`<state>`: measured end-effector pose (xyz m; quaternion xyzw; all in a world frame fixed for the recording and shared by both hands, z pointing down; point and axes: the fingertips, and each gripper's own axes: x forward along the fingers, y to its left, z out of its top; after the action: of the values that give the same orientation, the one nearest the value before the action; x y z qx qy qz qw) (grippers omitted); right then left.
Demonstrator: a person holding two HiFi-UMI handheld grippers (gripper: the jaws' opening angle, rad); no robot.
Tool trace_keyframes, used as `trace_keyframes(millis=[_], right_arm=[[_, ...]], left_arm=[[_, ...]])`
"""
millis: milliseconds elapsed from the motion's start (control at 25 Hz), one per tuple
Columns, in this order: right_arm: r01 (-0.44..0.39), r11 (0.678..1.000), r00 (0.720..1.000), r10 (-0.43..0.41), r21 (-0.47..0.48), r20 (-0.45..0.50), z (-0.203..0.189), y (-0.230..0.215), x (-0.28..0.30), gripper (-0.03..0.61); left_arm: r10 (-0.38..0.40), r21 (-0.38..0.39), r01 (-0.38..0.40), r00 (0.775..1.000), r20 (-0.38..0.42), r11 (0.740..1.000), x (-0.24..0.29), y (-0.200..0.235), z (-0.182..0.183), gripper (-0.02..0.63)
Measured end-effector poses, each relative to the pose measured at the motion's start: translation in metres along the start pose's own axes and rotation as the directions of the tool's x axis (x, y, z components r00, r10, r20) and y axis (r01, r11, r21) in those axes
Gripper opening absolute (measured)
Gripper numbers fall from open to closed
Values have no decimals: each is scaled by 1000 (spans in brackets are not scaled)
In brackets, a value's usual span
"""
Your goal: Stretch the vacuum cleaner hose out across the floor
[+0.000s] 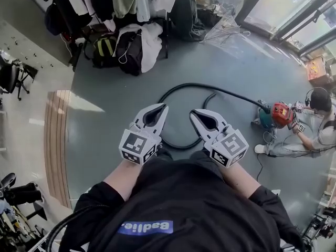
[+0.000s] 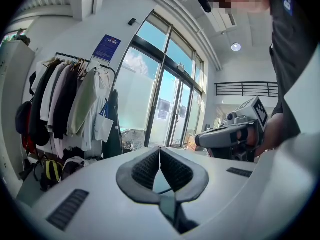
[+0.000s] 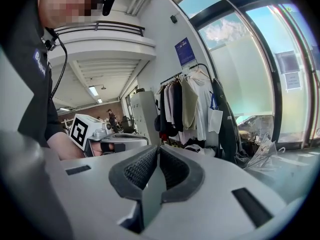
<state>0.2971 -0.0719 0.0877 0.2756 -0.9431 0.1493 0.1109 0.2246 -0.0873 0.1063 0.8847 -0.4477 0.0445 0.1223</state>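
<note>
Floor (image 1: 231,56): grey; carries the hose.
Vacuum cleaner hose (image 1: 185,85): black, looped on the floor ahead of both grippers, running right to the red vacuum cleaner (image 1: 282,114).
Left gripper (image 1: 160,109): fingers clenched, empty.
Right gripper (image 1: 196,114): fingers clenched, empty.

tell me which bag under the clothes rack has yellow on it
The black backpack with yellow stripes, on the left in the head view; the plain black bag beside it shows no yellow.

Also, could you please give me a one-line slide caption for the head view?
Left gripper and right gripper, both shut and empty, above the looped black hose on the grey floor.
</note>
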Motion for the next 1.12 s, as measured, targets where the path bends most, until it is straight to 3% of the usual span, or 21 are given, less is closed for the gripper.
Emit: trace_keyframes(millis=[400, 600, 760, 960, 1120], right_arm=[[21, 1000, 999, -22, -16, -35, 14, -23, 38, 6], [-38, 999, 998, 38, -15, -41, 16, -55, 60, 6], [-123, 992, 991, 122, -16, -59, 18, -102, 82, 6], [-220, 976, 966, 217, -7, -141, -2, -183, 107, 6], [-270, 963, 948, 262, -22, -181, -10, -246, 128, 11]], left_arm=[[-24, -11, 23, 999, -26, 1000, 15, 36, 0, 0], [8, 18, -7, 999, -52, 1000, 44, 49, 5, 0], [73, 50, -68, 992, -100, 996, 84, 66, 9, 0], [153, -28, -160, 973, -170, 987, 154, 90, -6, 0], [190, -43, -202, 961, -199, 978, 212, 104, -16, 11]])
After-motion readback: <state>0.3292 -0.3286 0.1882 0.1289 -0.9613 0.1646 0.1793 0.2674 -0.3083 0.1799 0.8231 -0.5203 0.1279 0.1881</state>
